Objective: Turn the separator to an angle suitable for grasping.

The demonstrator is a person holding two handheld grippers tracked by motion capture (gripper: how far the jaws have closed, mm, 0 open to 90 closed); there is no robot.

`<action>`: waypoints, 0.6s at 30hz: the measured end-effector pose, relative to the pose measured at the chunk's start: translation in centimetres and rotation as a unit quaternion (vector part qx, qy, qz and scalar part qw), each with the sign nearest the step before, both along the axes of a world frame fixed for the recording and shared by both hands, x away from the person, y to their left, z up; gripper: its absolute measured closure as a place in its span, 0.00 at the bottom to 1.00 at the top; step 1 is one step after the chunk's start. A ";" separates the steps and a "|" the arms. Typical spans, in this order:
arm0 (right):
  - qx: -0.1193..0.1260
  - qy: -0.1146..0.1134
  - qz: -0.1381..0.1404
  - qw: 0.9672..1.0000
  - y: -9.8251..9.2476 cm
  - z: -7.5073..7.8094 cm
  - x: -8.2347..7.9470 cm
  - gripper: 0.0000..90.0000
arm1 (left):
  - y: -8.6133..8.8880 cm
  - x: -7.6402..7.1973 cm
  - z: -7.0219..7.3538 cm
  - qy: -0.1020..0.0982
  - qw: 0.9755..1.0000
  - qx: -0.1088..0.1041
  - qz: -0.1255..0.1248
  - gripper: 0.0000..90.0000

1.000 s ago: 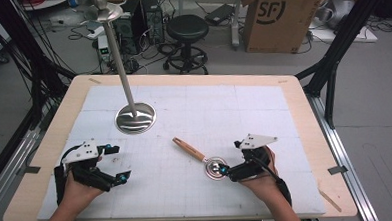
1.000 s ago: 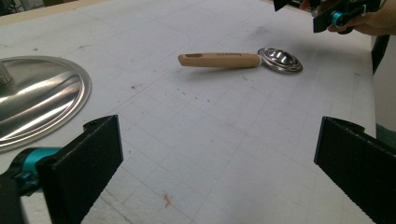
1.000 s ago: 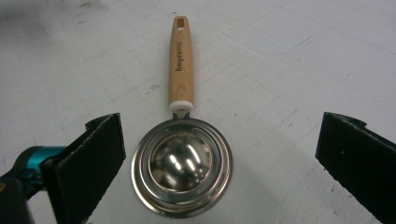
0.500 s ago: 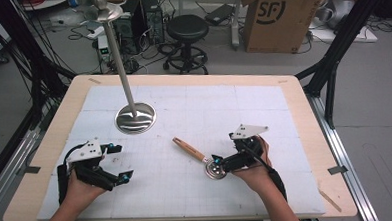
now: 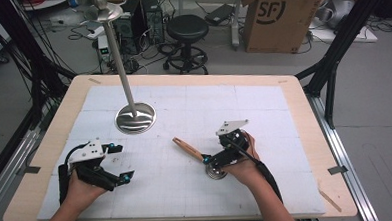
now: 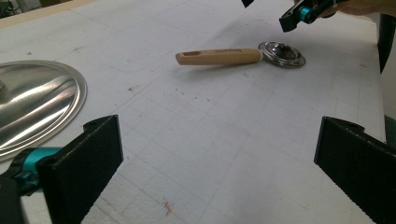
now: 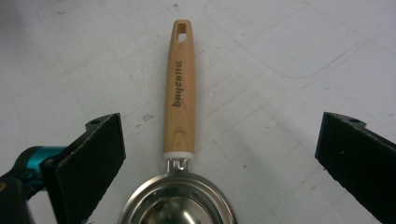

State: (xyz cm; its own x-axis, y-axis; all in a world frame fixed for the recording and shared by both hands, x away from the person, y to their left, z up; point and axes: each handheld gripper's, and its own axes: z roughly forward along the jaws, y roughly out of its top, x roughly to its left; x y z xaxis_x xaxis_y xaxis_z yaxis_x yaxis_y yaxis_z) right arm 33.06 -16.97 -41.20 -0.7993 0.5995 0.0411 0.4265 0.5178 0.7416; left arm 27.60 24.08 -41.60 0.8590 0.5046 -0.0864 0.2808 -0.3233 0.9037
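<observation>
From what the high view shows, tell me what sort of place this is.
Probably a lab or workshop: a padded table in a black frame, cables across the floor, a cardboard box behind.

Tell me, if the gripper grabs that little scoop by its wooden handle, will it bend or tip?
Probably no bending: the scoop has a solid-looking wooden handle and a metal bowl. It may tip bowl-down, since the metal end likely weighs more. The open right gripper should grip the matte wood better than the shiny bowl.

In the right gripper view, the small round steel cup [image 7: 180,203] on the pale wooden handle [image 7: 179,88] is cut off by the near edge. In the high view, the right gripper [image 5: 220,162] covers part of it, so contact cannot be told.
</observation>
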 end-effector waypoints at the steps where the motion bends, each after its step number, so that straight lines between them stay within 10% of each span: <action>1: -0.002 0.004 0.002 1.000 0.2 -0.1 0.1 0.00 | 0.0 0.0 0.0 0.000 1.000 0.000 -0.001 0.02; 18: -0.054 0.035 0.022 0.998 2.5 -1.3 0.0 0.21 | -0.2 -0.1 0.1 -0.003 1.000 0.005 -0.001 0.02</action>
State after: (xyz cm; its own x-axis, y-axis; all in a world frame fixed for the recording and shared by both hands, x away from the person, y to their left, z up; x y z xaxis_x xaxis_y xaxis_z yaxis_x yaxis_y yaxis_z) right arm 33.08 -14.50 -42.50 -0.8220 0.5684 0.0353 0.4512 0.6123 0.6492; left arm 27.48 23.84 -41.53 0.8605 0.5036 -0.0766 0.2751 -0.3327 0.9020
